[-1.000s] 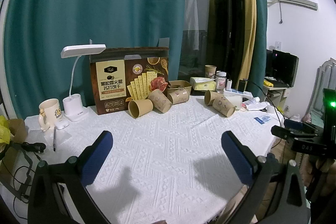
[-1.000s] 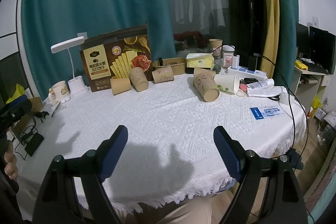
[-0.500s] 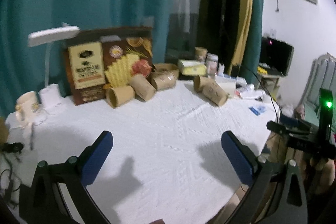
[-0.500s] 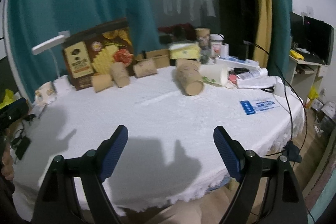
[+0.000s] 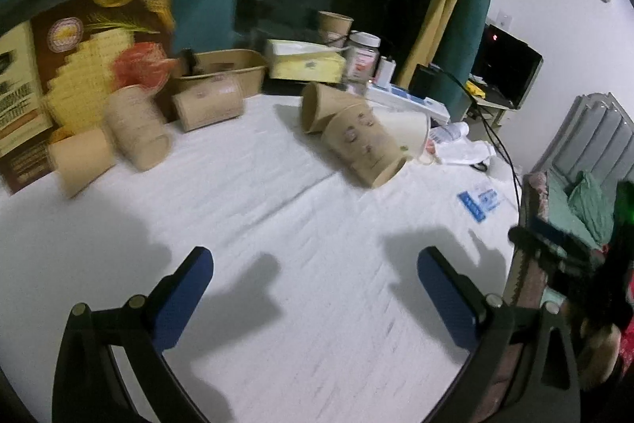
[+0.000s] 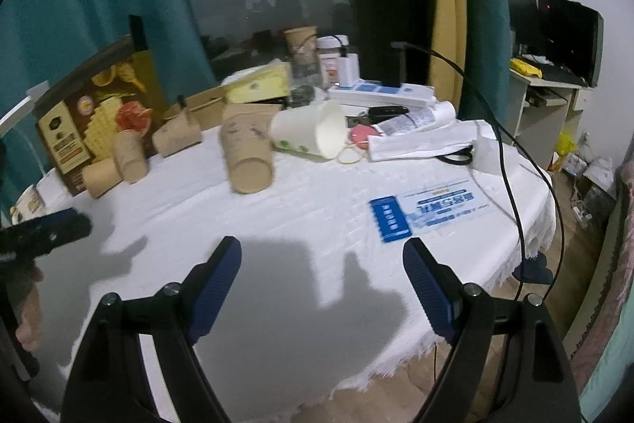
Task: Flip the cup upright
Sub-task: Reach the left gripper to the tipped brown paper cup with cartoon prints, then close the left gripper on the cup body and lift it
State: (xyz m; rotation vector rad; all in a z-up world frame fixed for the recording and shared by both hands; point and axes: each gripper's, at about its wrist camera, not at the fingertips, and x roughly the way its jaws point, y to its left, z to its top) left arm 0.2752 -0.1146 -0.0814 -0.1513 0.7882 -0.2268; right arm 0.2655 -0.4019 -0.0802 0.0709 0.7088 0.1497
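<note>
- Grippers advance: the left gripper (image 5: 315,272) and the right gripper (image 6: 321,270) both hang over the white tablecloth (image 6: 301,224) with jaws spread wide and nothing between them.
- Compared with a second ago, both wrist views have closed in on the far side of the table; the cups loom larger and the frames are smeared by motion.
- Nearest to both grippers lies a brown paper cup (image 6: 247,155) on its side, mouth turned towards the cameras, just beside a tipped white paper cup (image 6: 313,135); a second brown cup (image 5: 317,106) rests behind it, seemingly touching.
- Further left, three more brown cups (image 5: 136,133) lie toppled in front of a cracker box (image 5: 59,66), with a cardboard tray (image 5: 226,66) behind them.
- One blue-and-white card (image 6: 424,215) sits flat near the table's right edge, beneath a trailing black cable (image 6: 503,161).
- No cup has been touched yet; the approach looks aimed at the nearest brown cup, though which gripper will take it cannot be told.
</note>
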